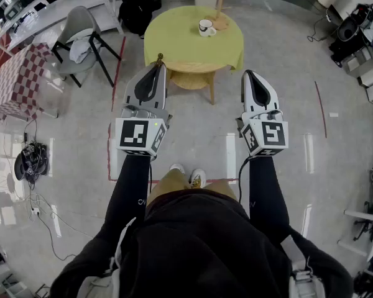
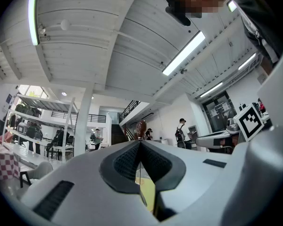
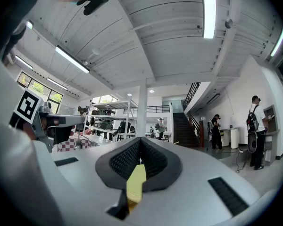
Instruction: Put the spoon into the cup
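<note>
Ahead, cup (image 1: 205, 27) on yellow table (image 1: 174, 45), chair (image 1: 81, 30) leftward; left gripper (image 1: 158, 66) clamps spoon (image 2: 140, 128), right gripper (image 1: 247, 74) closed, empty.

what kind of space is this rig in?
Probably an open lab or workshop hall: metal shelving loaded with gear, stairs at the back, and loose cables on the floor.

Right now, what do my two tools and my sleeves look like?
The left tool and right tool are pale grey, tapering shells with dark insets on top. Each carries, at the end nearest you, a white cube printed with black square markers. The pads are black and ribbed. Your sleeves are black.
</note>
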The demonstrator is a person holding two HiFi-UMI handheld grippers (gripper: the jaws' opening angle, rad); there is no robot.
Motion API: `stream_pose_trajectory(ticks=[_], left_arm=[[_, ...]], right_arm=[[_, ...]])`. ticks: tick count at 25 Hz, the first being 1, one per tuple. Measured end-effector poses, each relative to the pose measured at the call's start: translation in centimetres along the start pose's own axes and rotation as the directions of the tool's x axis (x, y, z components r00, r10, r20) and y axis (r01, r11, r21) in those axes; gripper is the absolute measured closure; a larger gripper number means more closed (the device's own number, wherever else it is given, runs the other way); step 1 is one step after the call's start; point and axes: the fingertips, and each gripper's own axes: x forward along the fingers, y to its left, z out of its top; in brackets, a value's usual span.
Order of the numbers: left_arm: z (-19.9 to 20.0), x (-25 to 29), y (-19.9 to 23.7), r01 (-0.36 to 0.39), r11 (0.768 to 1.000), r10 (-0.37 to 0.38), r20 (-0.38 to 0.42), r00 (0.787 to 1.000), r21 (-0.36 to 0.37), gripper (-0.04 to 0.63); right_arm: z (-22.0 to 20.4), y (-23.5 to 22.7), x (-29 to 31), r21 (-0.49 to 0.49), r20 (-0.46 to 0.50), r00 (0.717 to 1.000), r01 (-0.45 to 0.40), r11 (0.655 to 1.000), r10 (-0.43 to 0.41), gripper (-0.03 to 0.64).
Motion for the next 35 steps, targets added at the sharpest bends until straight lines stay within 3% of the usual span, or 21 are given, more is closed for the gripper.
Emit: stream_pose_trajectory(ticks=[9, 21, 35], left_arm=[[0.6, -0.2, -0.4, -0.007, 1.000, 0.007, 0.000, 1.000, 0.006, 0.581], [0.1, 0.0, -1.0, -0.022, 1.000, 0.023, -0.014, 1.000, 0.015, 0.581], [-1.7, 5.4, 0.9, 0.016, 1.000, -0.016, 0.007, 1.000, 0.002, 0.581]], right_arm=[[0.1, -0.2, -0.3, 0.029, -0.023, 1.000, 0.017, 0.999, -0.016, 0.591], [-0.4, -0.2, -0.5, 0.041, -0.021, 0.999, -0.026, 0.999, 0.027, 0.591], [-1.6, -1.7, 4.3, -0.005, -0.010, 1.000, -0.014, 1.000, 0.014, 0.591]])
